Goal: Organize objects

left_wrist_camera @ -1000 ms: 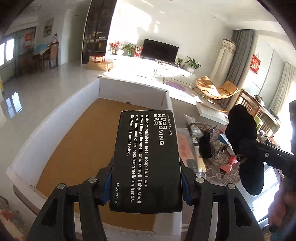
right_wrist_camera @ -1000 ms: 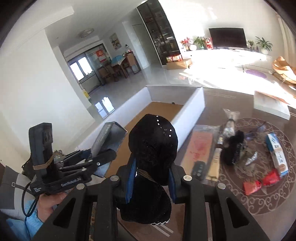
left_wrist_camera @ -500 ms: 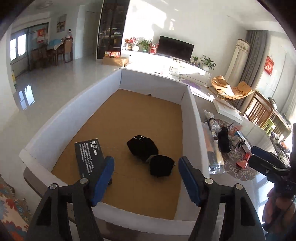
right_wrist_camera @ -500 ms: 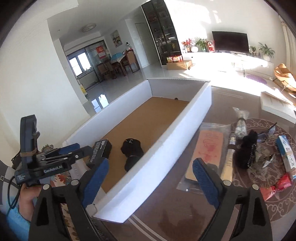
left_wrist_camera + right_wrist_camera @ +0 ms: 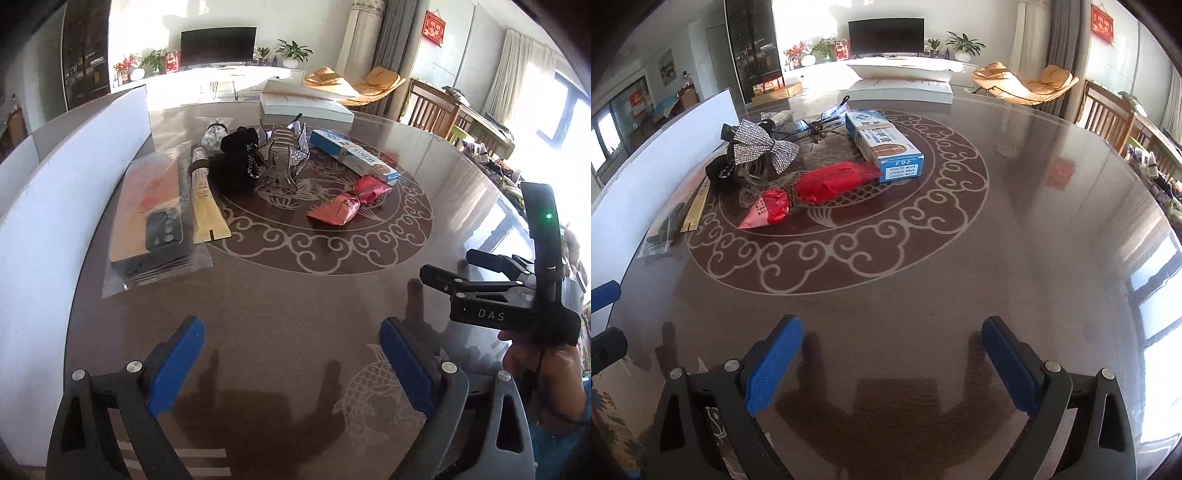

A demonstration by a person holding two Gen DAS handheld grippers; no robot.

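The things I have to sort lie in a cluster on the far side of the round table (image 5: 960, 258), well ahead of both my grippers: a red packet (image 5: 809, 192), touching the near end of a blue and white box (image 5: 886, 146), and a rhinestone bow (image 5: 761, 146) to their left. A flat clear-bagged pack (image 5: 155, 218) lies beside the white box wall (image 5: 55, 206). My left gripper (image 5: 291, 365) is opening, nothing between its pads. My right gripper (image 5: 892, 363) stands wide apart, empty, over bare tabletop.
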